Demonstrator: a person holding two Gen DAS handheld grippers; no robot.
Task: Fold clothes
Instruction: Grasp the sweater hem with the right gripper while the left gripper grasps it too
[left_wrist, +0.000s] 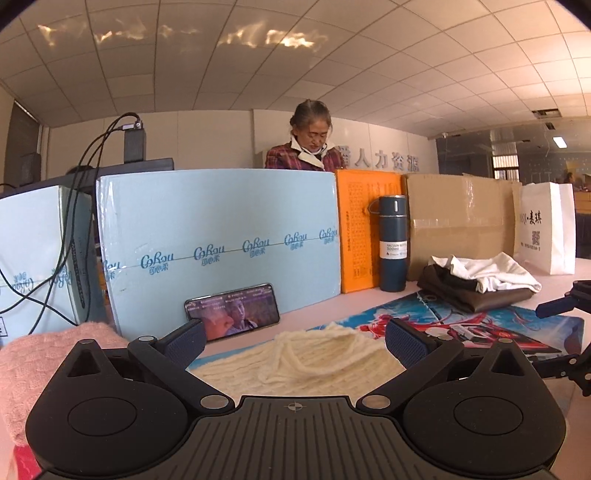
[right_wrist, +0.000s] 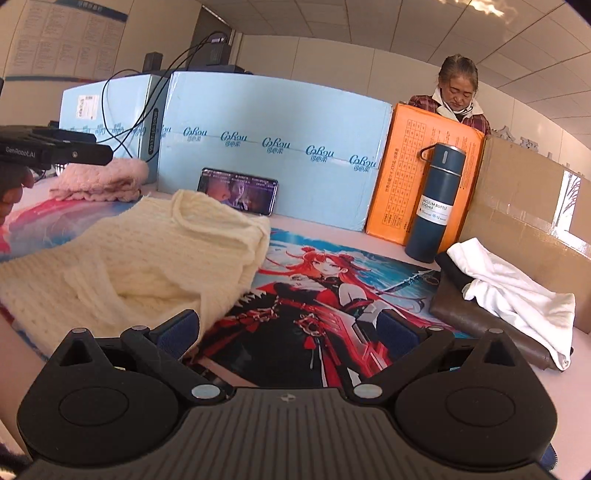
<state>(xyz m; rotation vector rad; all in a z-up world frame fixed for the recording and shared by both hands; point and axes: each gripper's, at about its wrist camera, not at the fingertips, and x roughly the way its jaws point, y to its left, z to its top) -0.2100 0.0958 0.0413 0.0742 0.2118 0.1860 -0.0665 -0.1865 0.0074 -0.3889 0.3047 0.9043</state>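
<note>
I am working over the pale pink counter (right_wrist: 325, 227), and the cream chunky cable-knit sweater (right_wrist: 140, 258) is my landmark. It is lying rumpled on the printed anime-figure mat (right_wrist: 314, 291), one edge bunched and folded over itself, its ribbed collar showing at the far side. I am judging it soft, floppy and fairly light but bulky; the thick knit should give plenty of purchase, though it will probably stretch and sag if lifted from one point. I would take hold at a hem corner or a shoulder seam, one in each gripper.

Behind the sweater a long light-blue printed cardboard box (right_wrist: 273, 122) is standing, with a black smartphone (right_wrist: 238, 191) leaning on it. To the sweater's right a brown folded garment (right_wrist: 476, 314) is lying under a crumpled white cloth (right_wrist: 517, 291), near a dark blue vacuum bottle (right_wrist: 434, 203). To its left a pink fluffy knit garment (right_wrist: 99, 179) is resting.

My left gripper (left_wrist: 293, 341) is hovering just over the sweater, spread wide and empty. My right gripper (right_wrist: 282, 326) is also spread and empty, its left finger just touching the sweater's near edge.
</note>
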